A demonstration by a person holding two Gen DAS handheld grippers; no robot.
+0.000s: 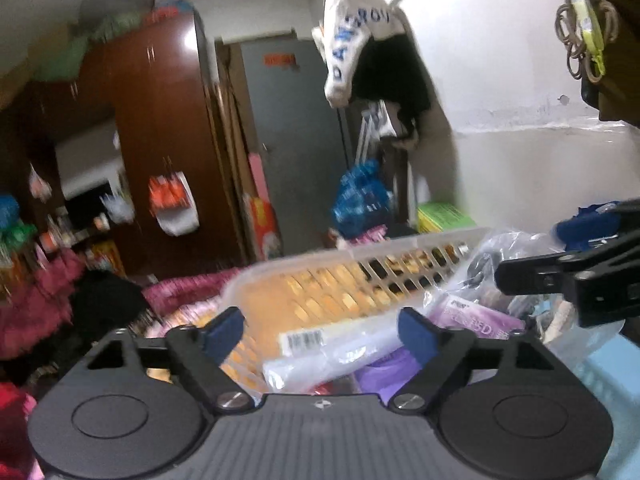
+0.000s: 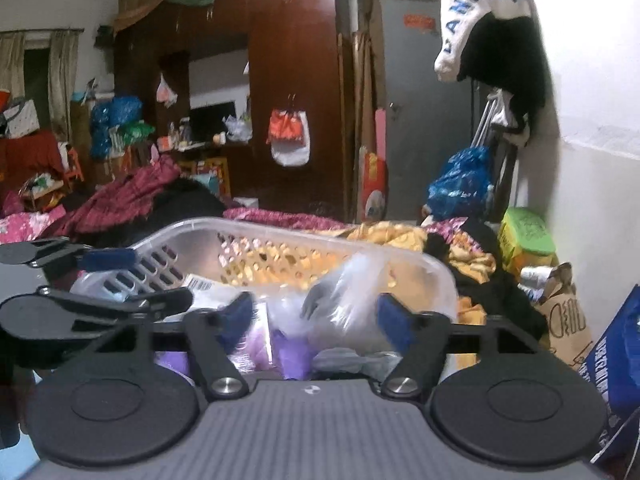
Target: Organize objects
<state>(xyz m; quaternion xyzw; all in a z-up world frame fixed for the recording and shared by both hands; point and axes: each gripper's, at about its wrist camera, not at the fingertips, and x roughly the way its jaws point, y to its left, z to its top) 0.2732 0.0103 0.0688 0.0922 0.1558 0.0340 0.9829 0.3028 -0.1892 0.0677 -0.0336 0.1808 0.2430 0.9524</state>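
A clear plastic basket (image 1: 372,248) with a lattice wall lies in front of both grippers, also in the right wrist view (image 2: 248,232). It holds a white wrapped roll with a barcode (image 1: 340,344), purple packets (image 1: 476,316) and a clear plastic bag (image 2: 352,292). My left gripper (image 1: 320,336) is open and empty above the roll. My right gripper (image 2: 316,316) is open, with the clear bag between its fingers but not clamped. Each gripper shows at the edge of the other's view.
A light blue basket rim (image 1: 612,368) sits at the right. Crumpled red and yellow bedding (image 2: 132,196) lies behind the basket. A brown wardrobe (image 2: 296,80), grey door (image 2: 424,100), blue bag (image 2: 460,184), green box (image 2: 524,232) and hanging clothes (image 2: 500,32) stand beyond.
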